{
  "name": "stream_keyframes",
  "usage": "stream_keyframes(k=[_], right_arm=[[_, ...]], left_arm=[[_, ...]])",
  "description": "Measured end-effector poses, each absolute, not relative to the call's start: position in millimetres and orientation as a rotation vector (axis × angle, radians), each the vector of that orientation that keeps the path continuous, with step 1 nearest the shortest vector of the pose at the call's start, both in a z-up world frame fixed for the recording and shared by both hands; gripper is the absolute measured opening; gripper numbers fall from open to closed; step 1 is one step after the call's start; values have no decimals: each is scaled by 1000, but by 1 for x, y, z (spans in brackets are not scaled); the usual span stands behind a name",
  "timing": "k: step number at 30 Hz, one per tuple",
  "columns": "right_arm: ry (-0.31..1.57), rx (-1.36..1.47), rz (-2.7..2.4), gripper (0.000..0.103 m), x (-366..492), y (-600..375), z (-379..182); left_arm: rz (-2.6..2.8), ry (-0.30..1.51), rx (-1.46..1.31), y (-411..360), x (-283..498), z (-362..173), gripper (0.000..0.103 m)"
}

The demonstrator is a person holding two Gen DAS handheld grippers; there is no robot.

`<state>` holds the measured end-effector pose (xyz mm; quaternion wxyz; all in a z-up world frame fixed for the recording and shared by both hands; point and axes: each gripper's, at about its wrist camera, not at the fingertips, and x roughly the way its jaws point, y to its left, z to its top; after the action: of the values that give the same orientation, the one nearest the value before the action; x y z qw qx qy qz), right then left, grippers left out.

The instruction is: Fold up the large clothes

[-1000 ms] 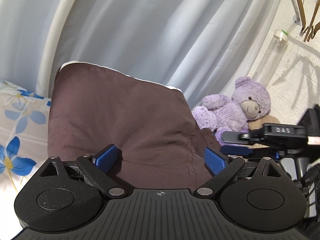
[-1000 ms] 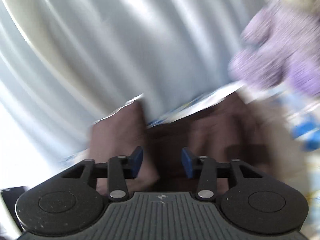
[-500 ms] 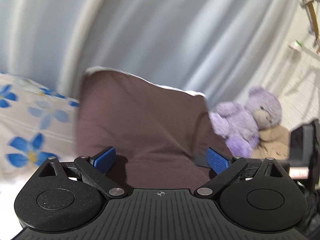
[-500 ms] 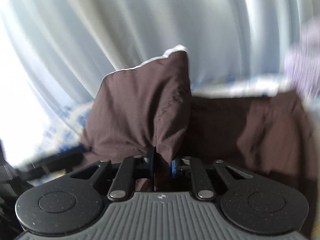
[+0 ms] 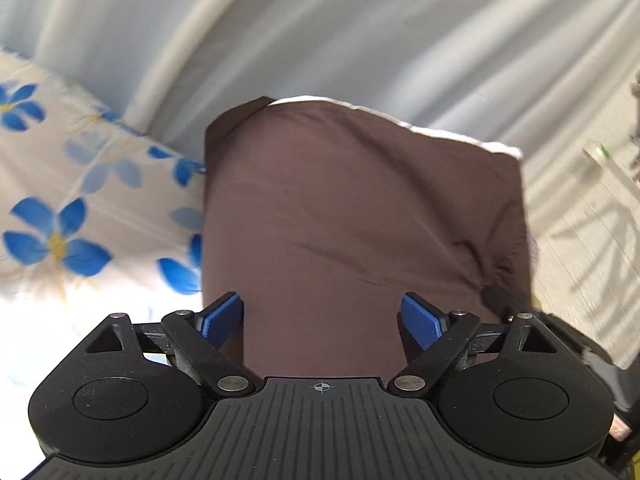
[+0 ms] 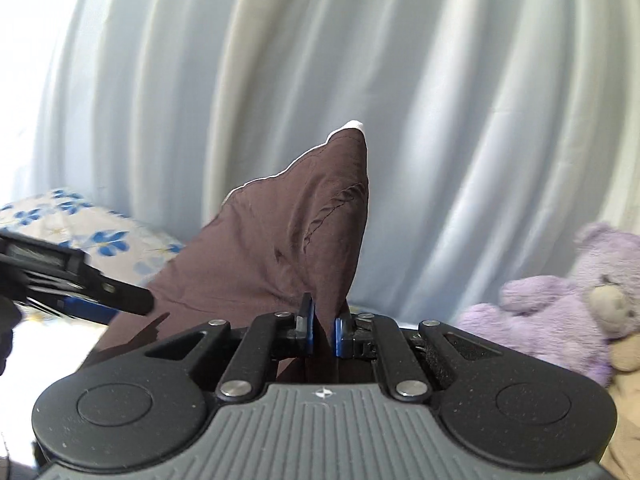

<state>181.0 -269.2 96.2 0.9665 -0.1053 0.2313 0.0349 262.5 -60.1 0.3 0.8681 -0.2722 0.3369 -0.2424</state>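
Floral bedding (image 5: 80,216), white with blue flowers, occupies the left of the left wrist view. Beside it, at centre, the brown garment (image 5: 352,216) stands raised before the pale blue curtain (image 5: 360,32), a white edge showing along its top. The left gripper (image 5: 322,318) has its blue pads spread wide, one at each side of the cloth, neither pressing it. In the right wrist view, the left gripper (image 6: 76,280) enters at the left edge over the floral bedding (image 6: 80,232). At centre, the brown garment (image 6: 288,240) rises to a peak, and the right gripper (image 6: 322,334) pinches a fold of it between nearly closed pads. A purple teddy bear (image 6: 560,300) sits at far right.
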Motion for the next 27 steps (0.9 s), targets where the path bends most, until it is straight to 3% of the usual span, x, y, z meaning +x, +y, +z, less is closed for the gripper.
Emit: stream_keyframes(k=[27], right_arm=[[613, -22, -313, 9, 161, -385, -13]], left_arm=[[-612, 739, -242, -188, 289, -3, 97]])
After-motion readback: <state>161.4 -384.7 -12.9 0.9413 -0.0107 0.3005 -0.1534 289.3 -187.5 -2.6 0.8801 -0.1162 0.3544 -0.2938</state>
